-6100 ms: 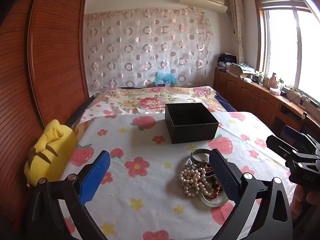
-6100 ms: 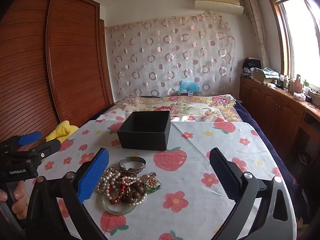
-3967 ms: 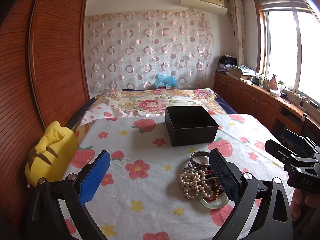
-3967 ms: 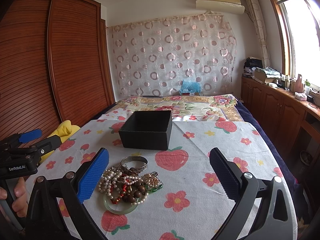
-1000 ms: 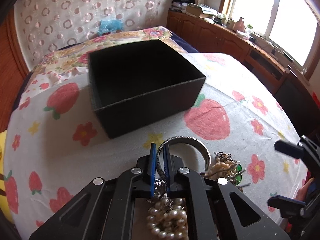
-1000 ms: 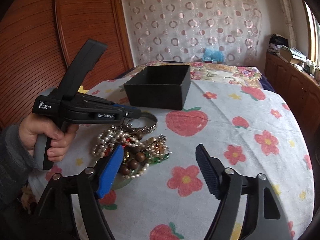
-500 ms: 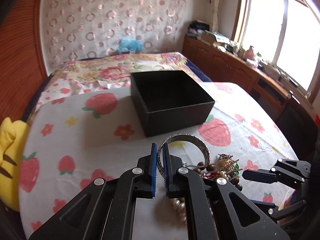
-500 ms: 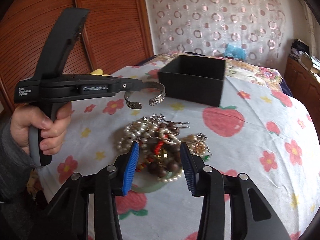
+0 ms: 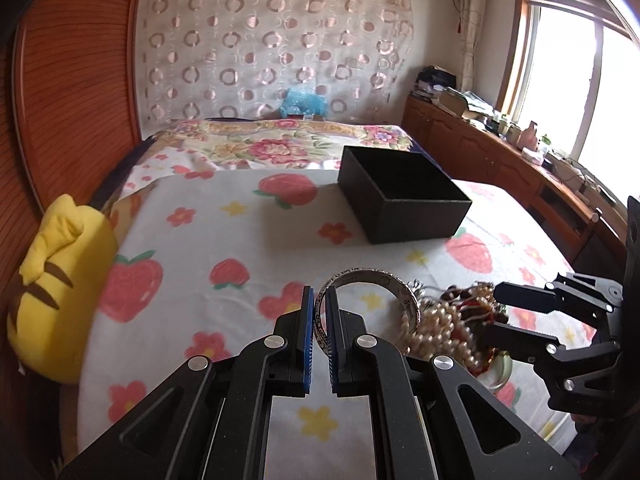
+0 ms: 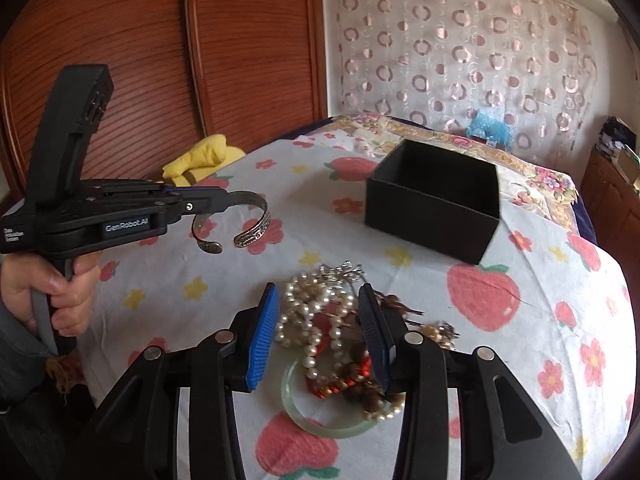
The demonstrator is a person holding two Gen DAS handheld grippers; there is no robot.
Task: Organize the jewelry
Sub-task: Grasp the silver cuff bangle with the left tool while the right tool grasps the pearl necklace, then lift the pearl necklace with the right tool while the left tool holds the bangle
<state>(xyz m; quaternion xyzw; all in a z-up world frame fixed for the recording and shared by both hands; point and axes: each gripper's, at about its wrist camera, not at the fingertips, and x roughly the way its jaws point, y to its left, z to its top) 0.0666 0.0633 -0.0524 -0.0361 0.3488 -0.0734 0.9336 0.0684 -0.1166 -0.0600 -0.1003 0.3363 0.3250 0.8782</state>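
My left gripper (image 9: 319, 322) is shut on a silver cuff bracelet (image 9: 374, 282) and holds it in the air above the cloth; it also shows in the right wrist view (image 10: 240, 216). An open black box (image 9: 404, 196) stands beyond, also in the right wrist view (image 10: 434, 200). My right gripper (image 10: 316, 332) is partly open, its jaws on either side of a jewelry pile (image 10: 328, 320) of pearl strands, brown and red beads and a green jade bangle (image 10: 320, 420). The pile also shows in the left wrist view (image 9: 452, 320).
The cloth with strawberry and flower print (image 9: 192, 248) covers the table. A yellow plush toy (image 9: 60, 280) lies at its left edge. A bed (image 9: 272, 144) sits behind, a wooden wardrobe (image 10: 160, 60) at left, and low cabinets (image 9: 500, 160) under the window.
My left gripper has lifted the silver cuff clear of the pile and moved it left. My right gripper has narrowed and come down around the pearl strands.
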